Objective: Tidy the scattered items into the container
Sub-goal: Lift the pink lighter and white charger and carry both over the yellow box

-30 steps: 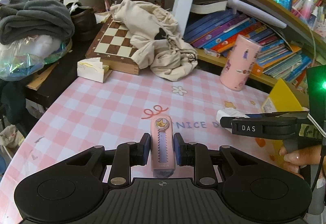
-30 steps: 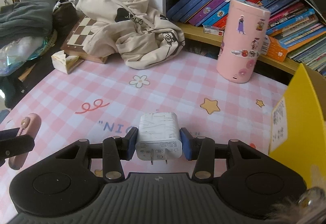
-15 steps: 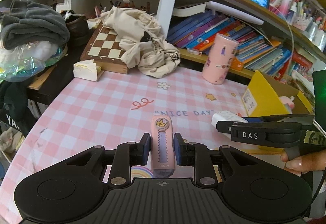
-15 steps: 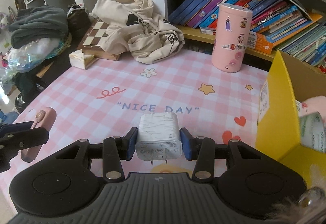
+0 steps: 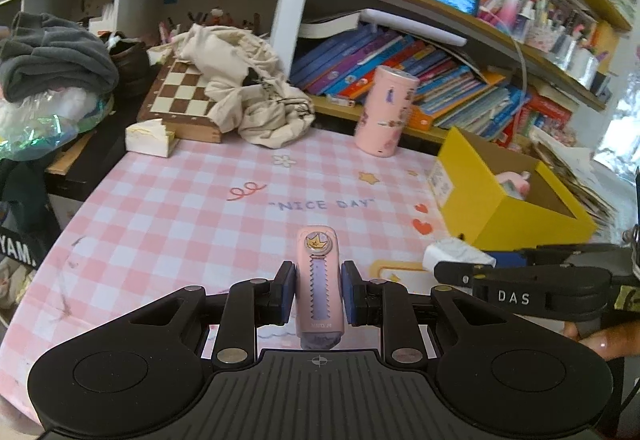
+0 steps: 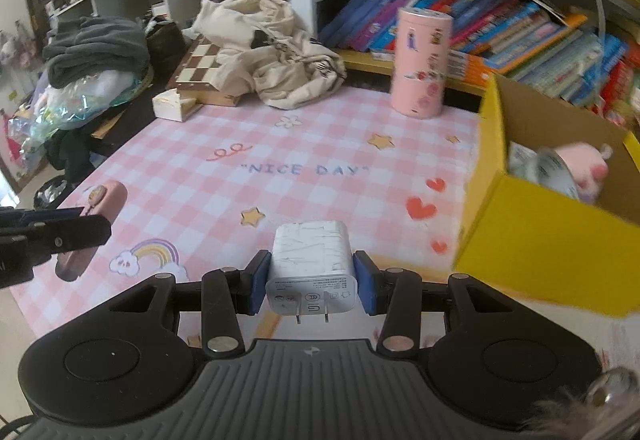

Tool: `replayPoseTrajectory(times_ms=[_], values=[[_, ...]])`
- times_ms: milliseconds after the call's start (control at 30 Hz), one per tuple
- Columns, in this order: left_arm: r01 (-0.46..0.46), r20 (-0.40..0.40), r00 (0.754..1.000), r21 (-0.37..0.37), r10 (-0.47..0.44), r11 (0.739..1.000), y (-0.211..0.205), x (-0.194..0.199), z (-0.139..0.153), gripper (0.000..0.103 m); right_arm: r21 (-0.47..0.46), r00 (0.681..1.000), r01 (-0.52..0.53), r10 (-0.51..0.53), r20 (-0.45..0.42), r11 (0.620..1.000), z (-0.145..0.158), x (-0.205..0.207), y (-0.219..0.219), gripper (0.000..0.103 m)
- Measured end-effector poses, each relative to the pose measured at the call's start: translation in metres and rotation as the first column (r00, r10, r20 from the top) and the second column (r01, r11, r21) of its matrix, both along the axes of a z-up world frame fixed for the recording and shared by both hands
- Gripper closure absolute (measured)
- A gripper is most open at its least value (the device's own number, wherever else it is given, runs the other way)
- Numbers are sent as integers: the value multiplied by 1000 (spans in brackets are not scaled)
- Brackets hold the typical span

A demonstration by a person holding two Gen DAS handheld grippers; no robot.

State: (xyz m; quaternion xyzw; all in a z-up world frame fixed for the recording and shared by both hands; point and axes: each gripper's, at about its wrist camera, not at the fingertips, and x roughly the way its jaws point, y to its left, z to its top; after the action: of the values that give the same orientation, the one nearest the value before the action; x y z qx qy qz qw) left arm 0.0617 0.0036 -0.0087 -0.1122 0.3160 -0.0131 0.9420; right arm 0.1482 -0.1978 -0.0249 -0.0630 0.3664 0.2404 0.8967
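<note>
My left fingers (image 5: 318, 290) clamp a pink cutter (image 5: 319, 276), my right fingers (image 6: 311, 280) clamp a white charger (image 6: 311, 264); both are outside the yellow box (image 6: 532, 240), which already holds a pink toy (image 6: 582, 169).

Counted: two black two-finger grippers, the left (image 5: 316, 290) and the right (image 6: 312, 280); one pink oblong utility knife with a crown emblem (image 5: 319, 280); one white square wall charger (image 6: 311, 272). One open yellow cardboard box (image 6: 532, 240); one pink stickered cylinder (image 6: 422, 61); one wooden chessboard (image 5: 180, 95); one cream cloth bundle (image 5: 248, 87).
</note>
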Motion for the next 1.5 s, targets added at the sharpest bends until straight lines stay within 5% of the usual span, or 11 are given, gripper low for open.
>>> replayPoseTrajectory(times_ms=[567,1033,1500], values=[[168,5,986,-2,-168,986,-43,-8,0,80,14,982,187,-187,-9,982,0,-38,-62,61],[211,34,977,-1,-211,977,-73,2,10,80,30,975,222,-223,14,975,11,-43,-95,61],[400,27,916,11,-401,916,-148,35,11,80,51,909,415,-416,11,908,14,-47,-178,61]])
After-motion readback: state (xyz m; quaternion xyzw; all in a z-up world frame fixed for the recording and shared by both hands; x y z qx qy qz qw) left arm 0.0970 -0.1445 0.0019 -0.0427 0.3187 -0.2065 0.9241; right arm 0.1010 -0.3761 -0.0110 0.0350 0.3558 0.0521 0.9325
